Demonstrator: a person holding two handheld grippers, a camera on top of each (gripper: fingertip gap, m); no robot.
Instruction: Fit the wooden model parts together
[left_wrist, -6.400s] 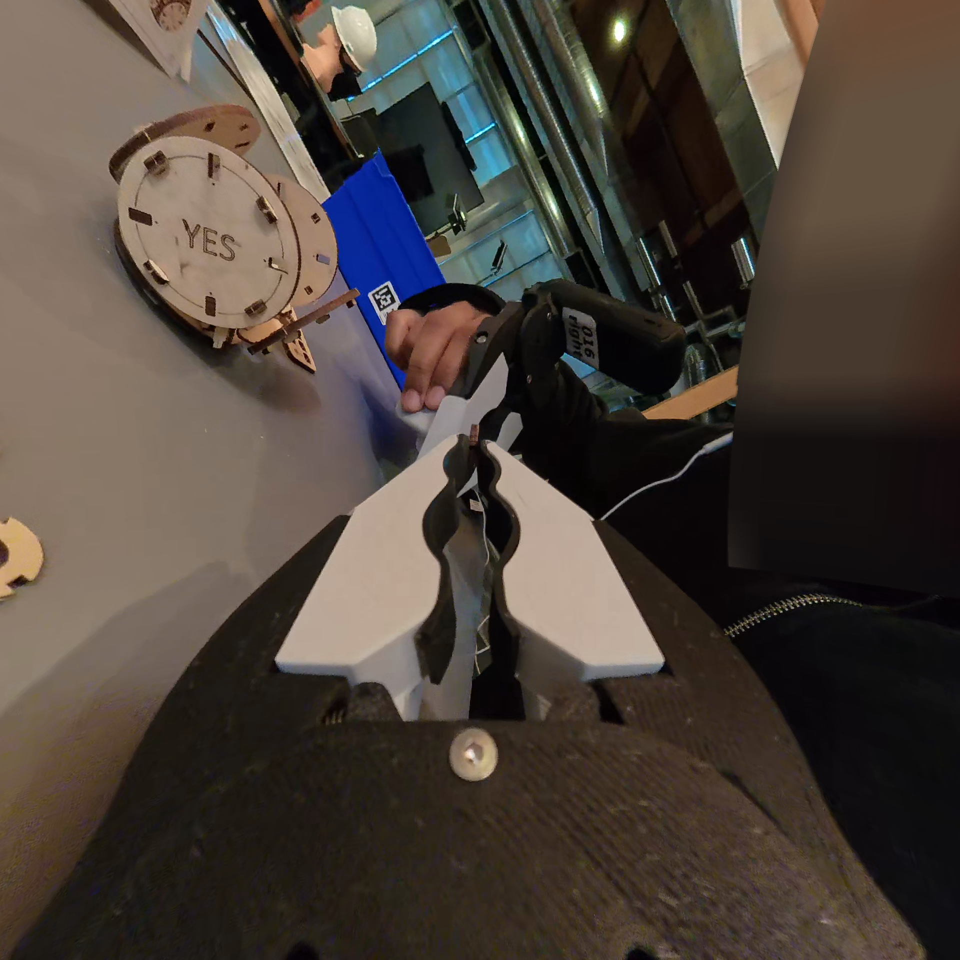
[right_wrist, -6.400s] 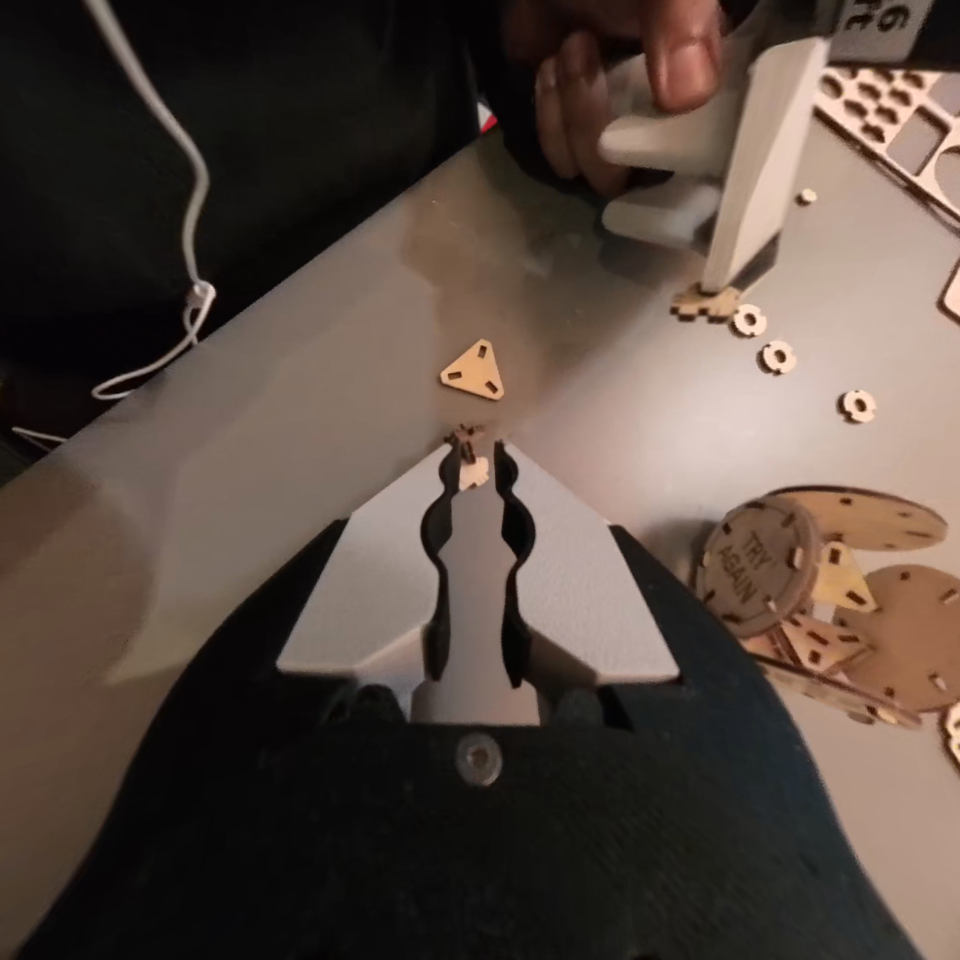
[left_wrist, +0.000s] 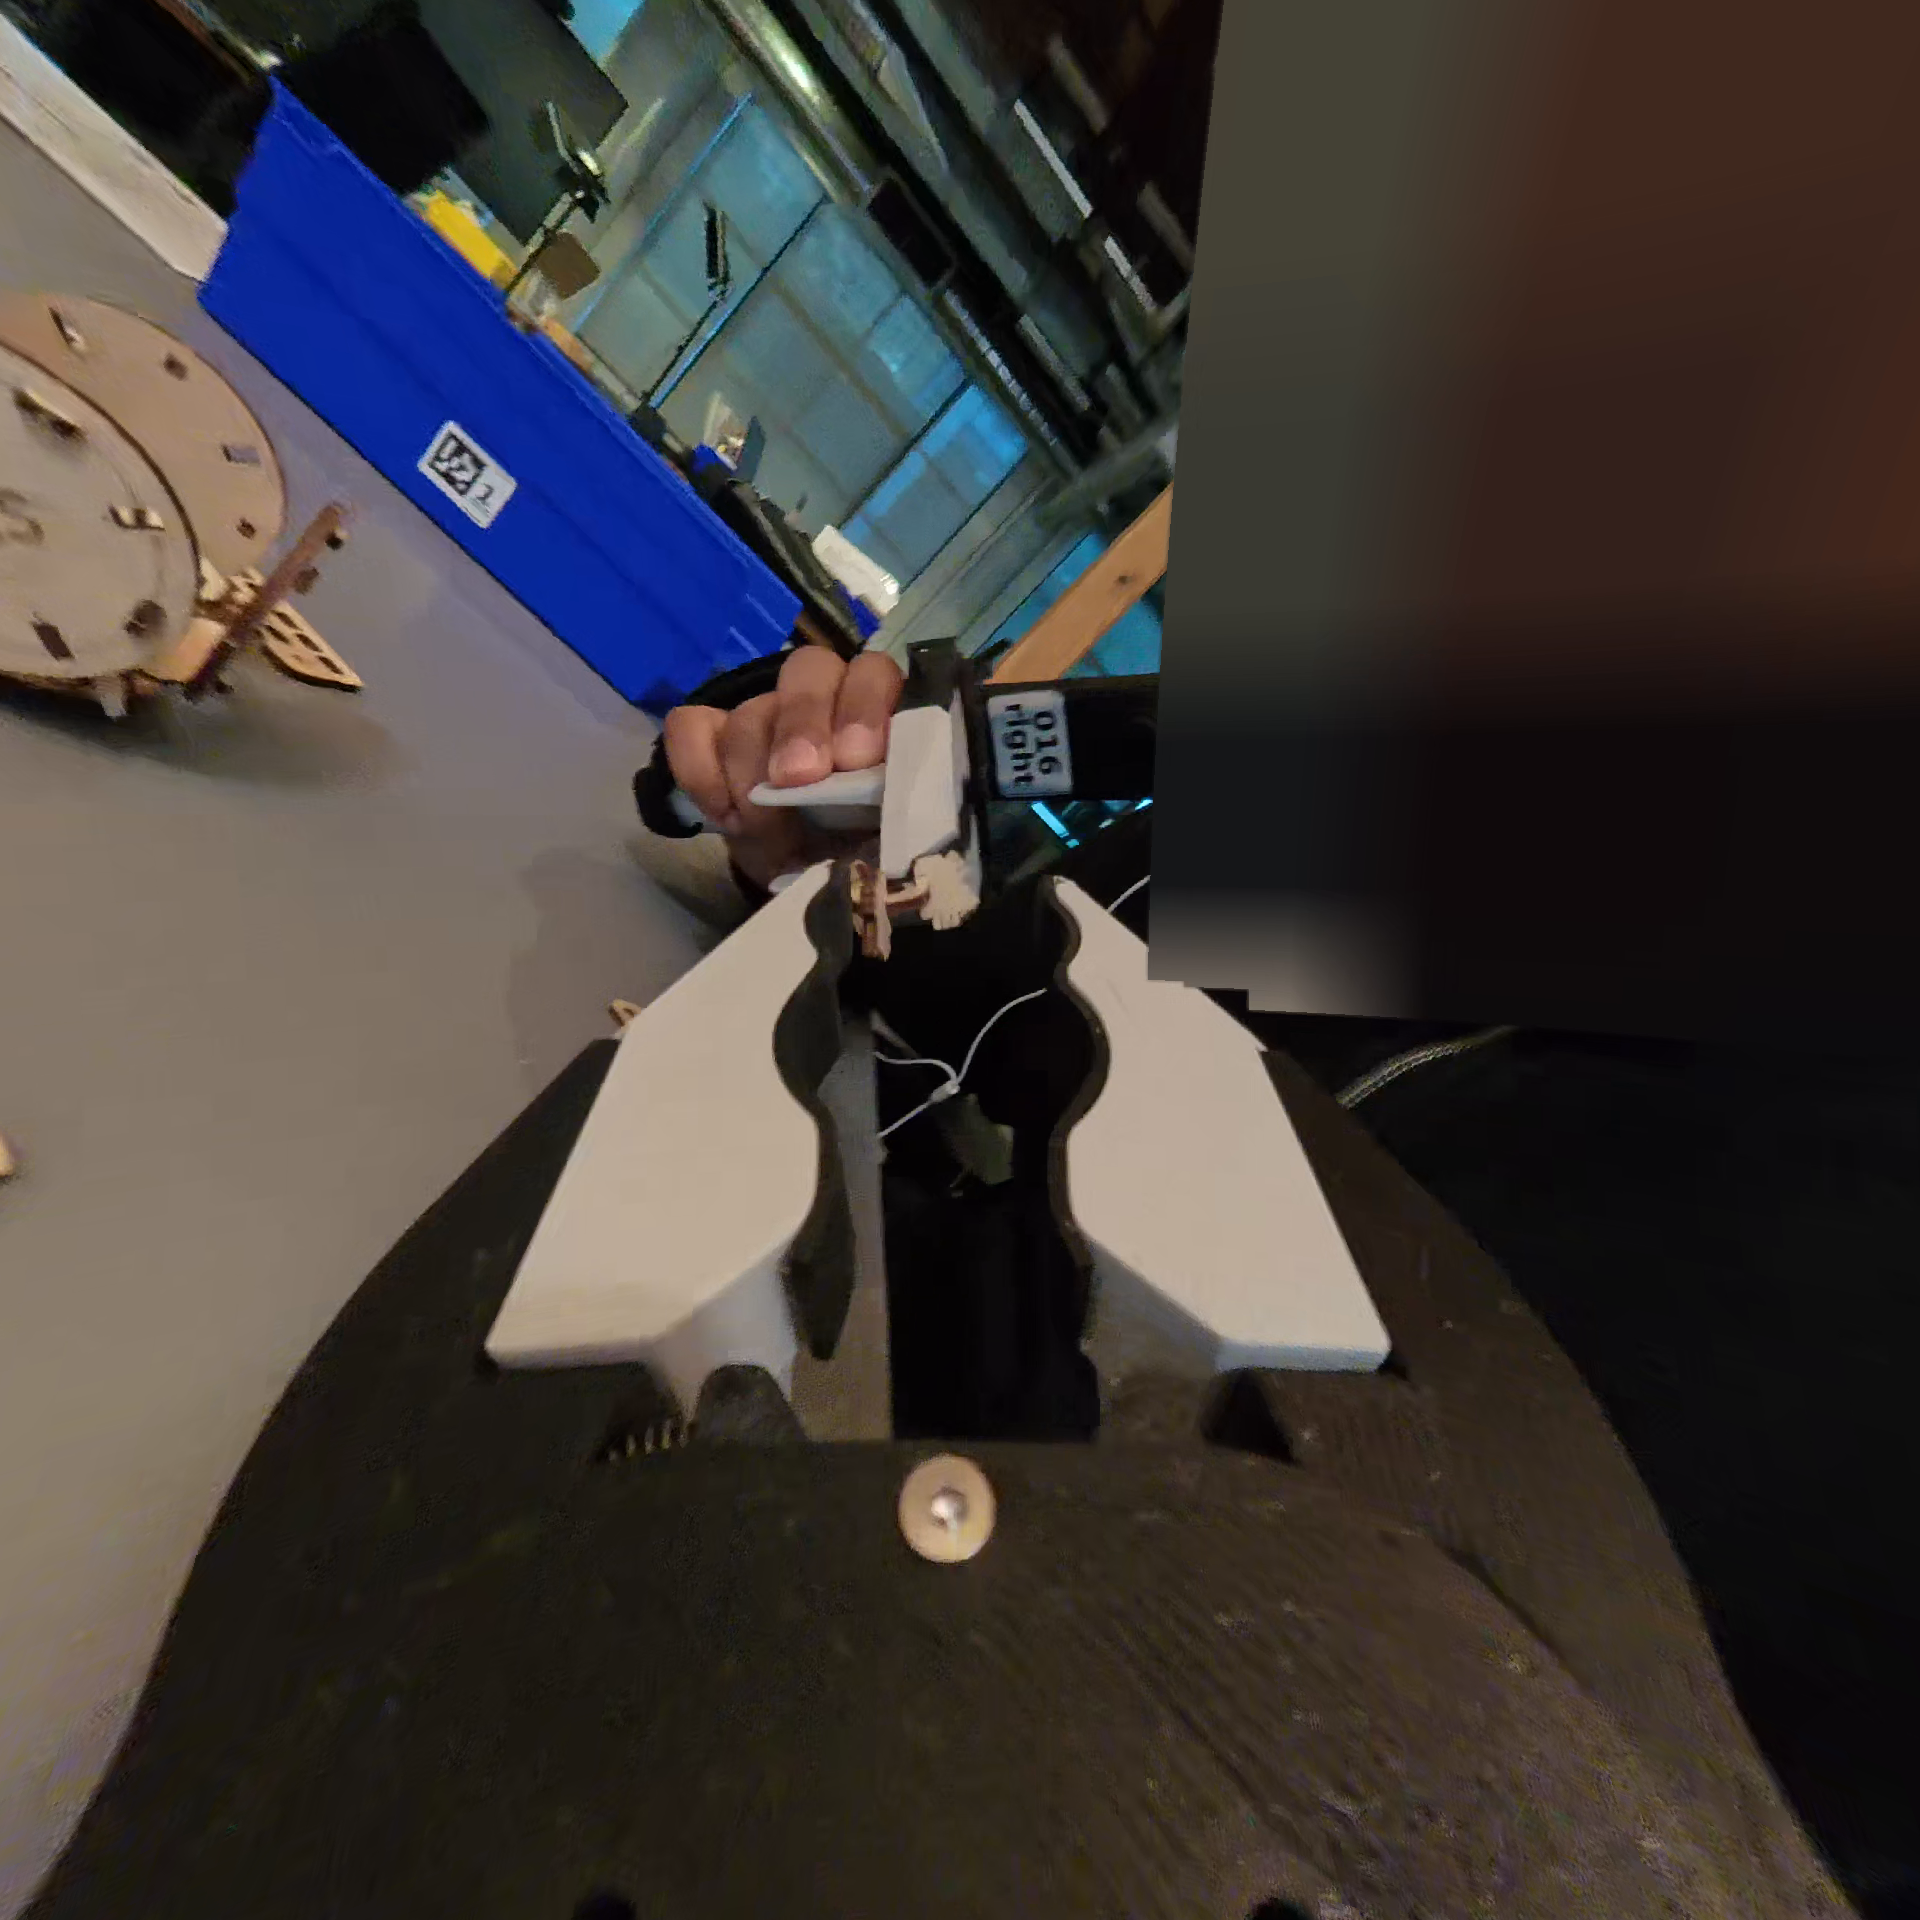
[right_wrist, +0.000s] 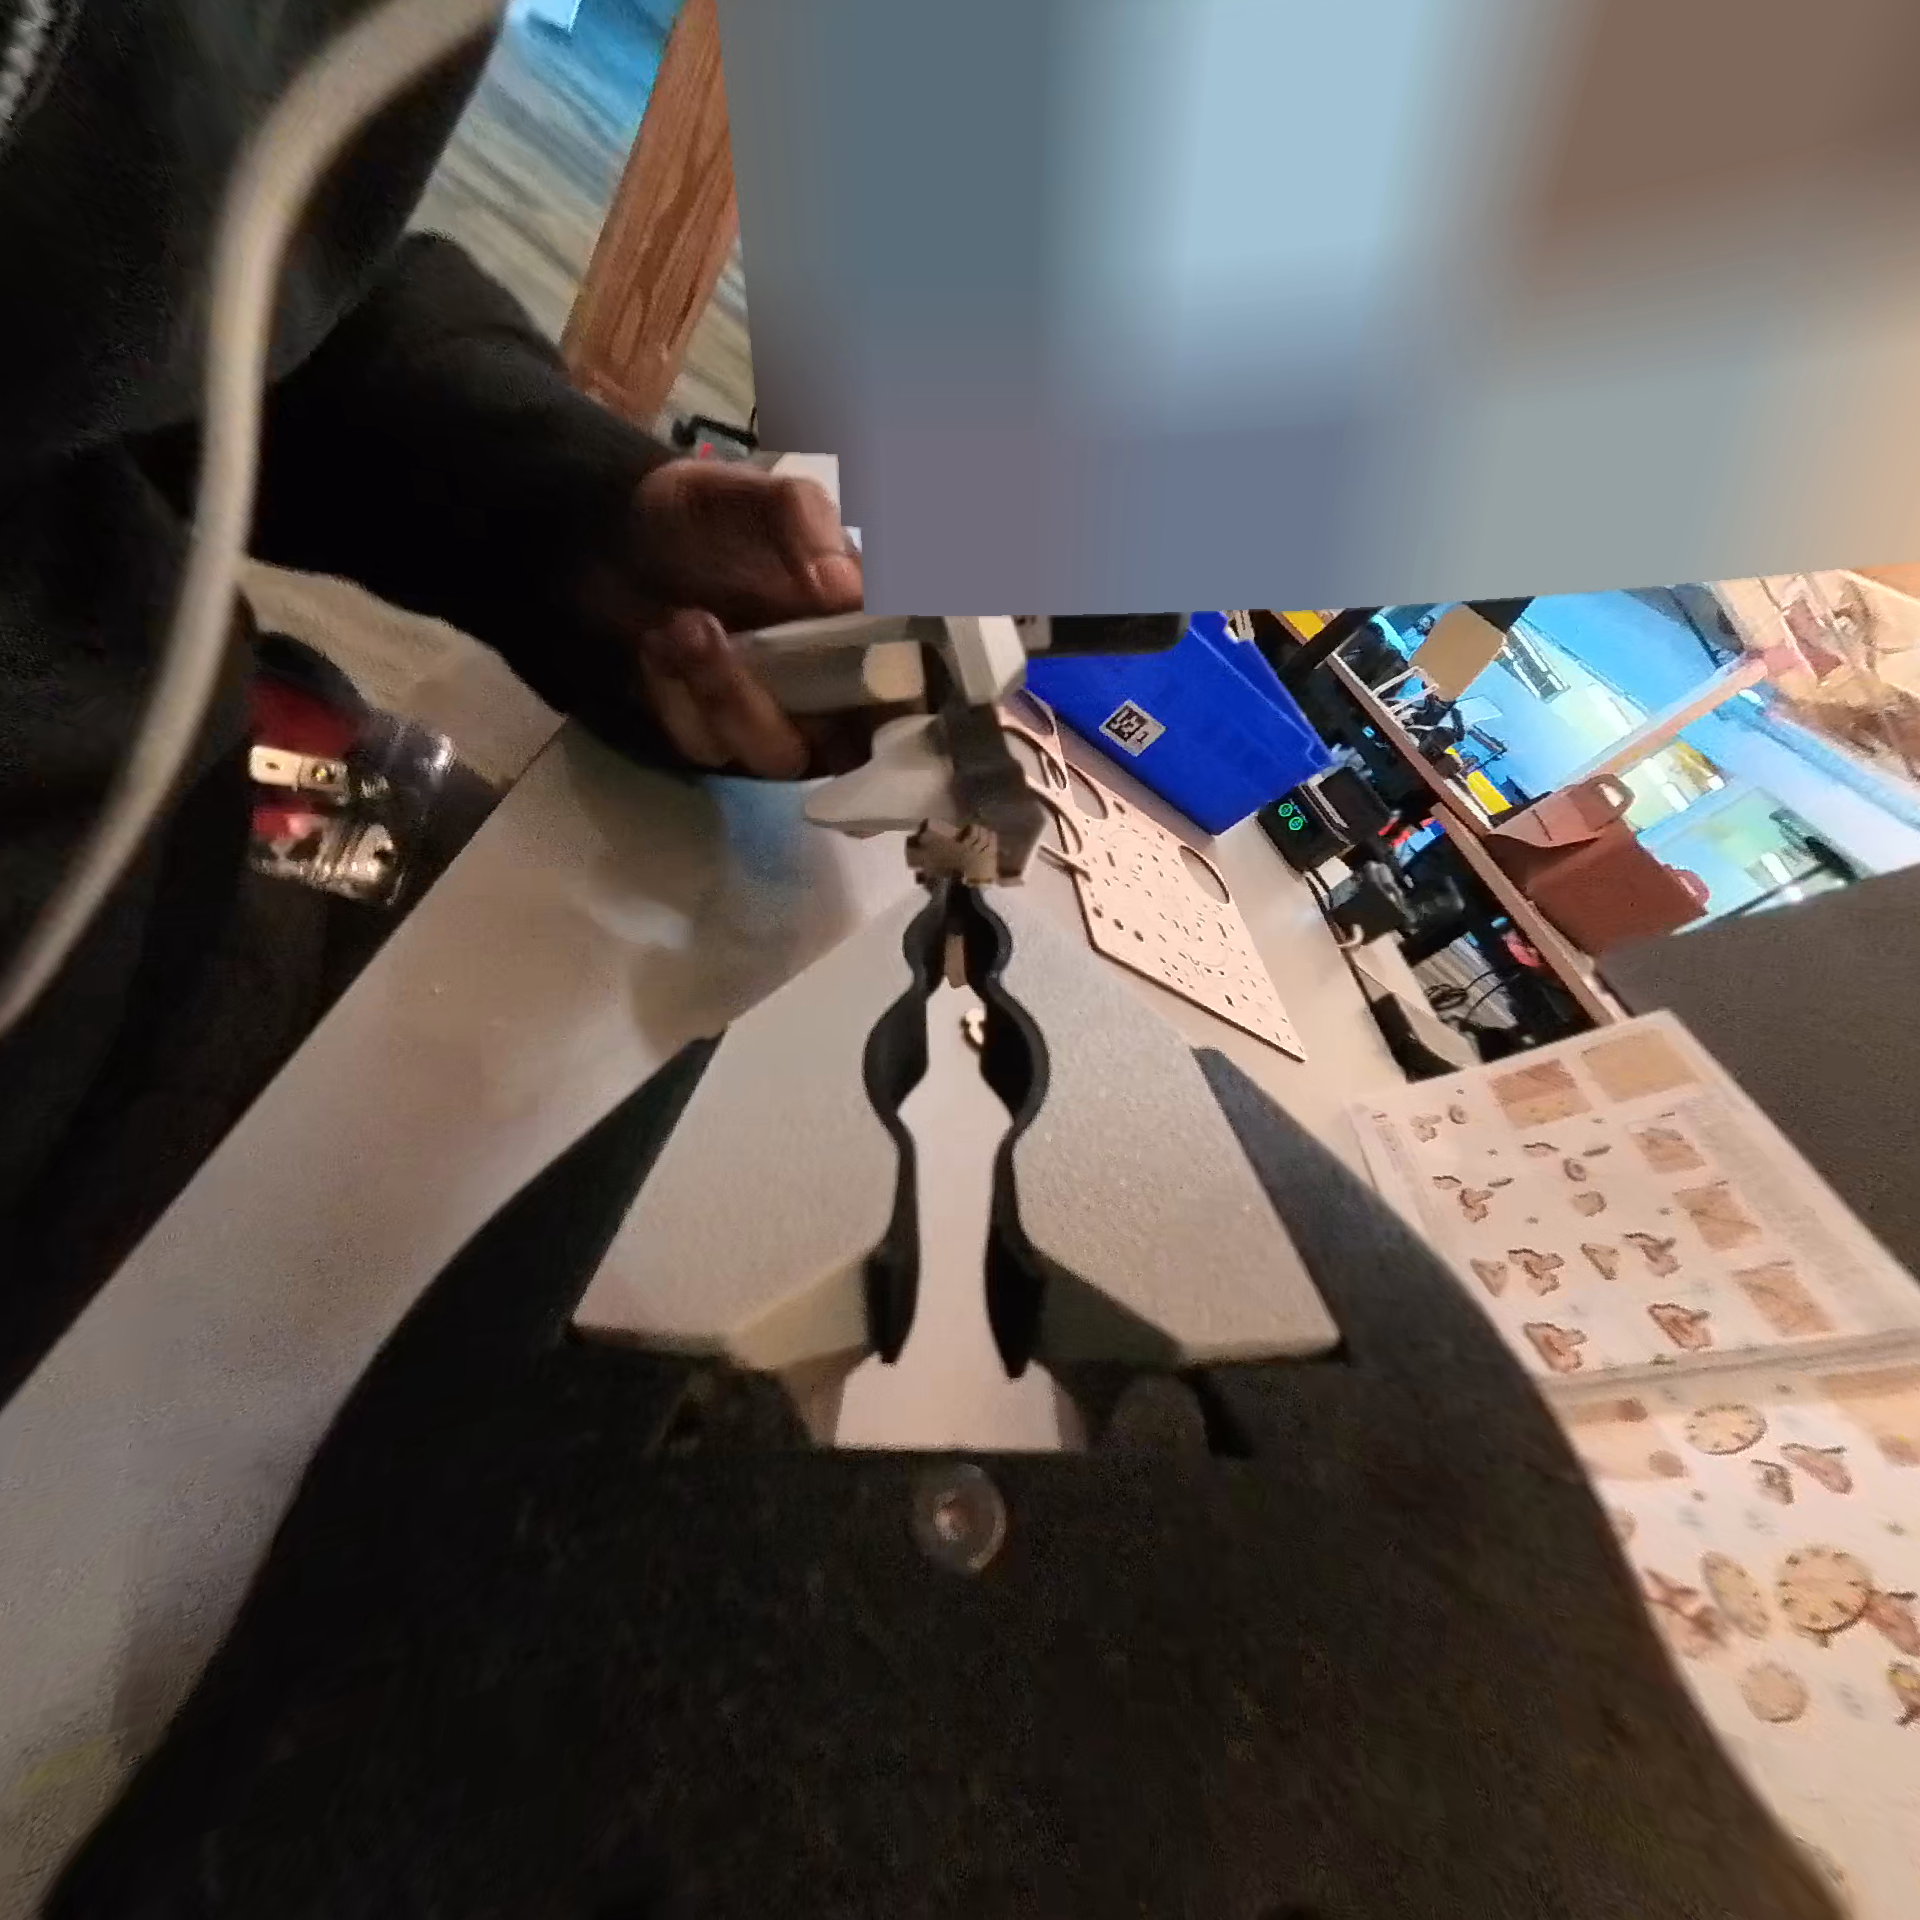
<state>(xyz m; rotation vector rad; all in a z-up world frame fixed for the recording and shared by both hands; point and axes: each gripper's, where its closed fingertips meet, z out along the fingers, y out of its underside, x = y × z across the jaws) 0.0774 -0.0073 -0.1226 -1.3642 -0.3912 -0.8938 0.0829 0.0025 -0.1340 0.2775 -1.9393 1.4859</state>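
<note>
In the left wrist view my left gripper (left_wrist: 940, 906) is open, its jaws wide apart. A small wooden piece assembly (left_wrist: 896, 906) hangs between the fingertips and leans on the left pad (left_wrist: 826, 925), with a clear gap to the other pad. My right gripper (left_wrist: 928, 821), held by a hand (left_wrist: 784, 743), comes in from above and is shut on that piece. In the right wrist view my right gripper (right_wrist: 954, 916) is shut on a thin wooden piece (right_wrist: 951, 961). More small wooden parts (right_wrist: 951, 847) sit at its tip, against the left gripper (right_wrist: 977, 800).
A grey table (left_wrist: 260, 935) carries a round wooden disc assembly (left_wrist: 94, 520), a blue bin (left_wrist: 468, 416), a wooden cut-out sheet (right_wrist: 1174, 914) and printed picture sheets (right_wrist: 1662, 1299). A small loose wooden bit (left_wrist: 623, 1010) lies near my left finger. The person's dark sleeve (right_wrist: 416, 468) is at left. The grippers are tip to tip, or close to it.
My left jaws, nearly shut before, now stand wide apart. My right gripper, then low over the table by a small piece, is now shut on a piece, lifted up to the left's jaws.
</note>
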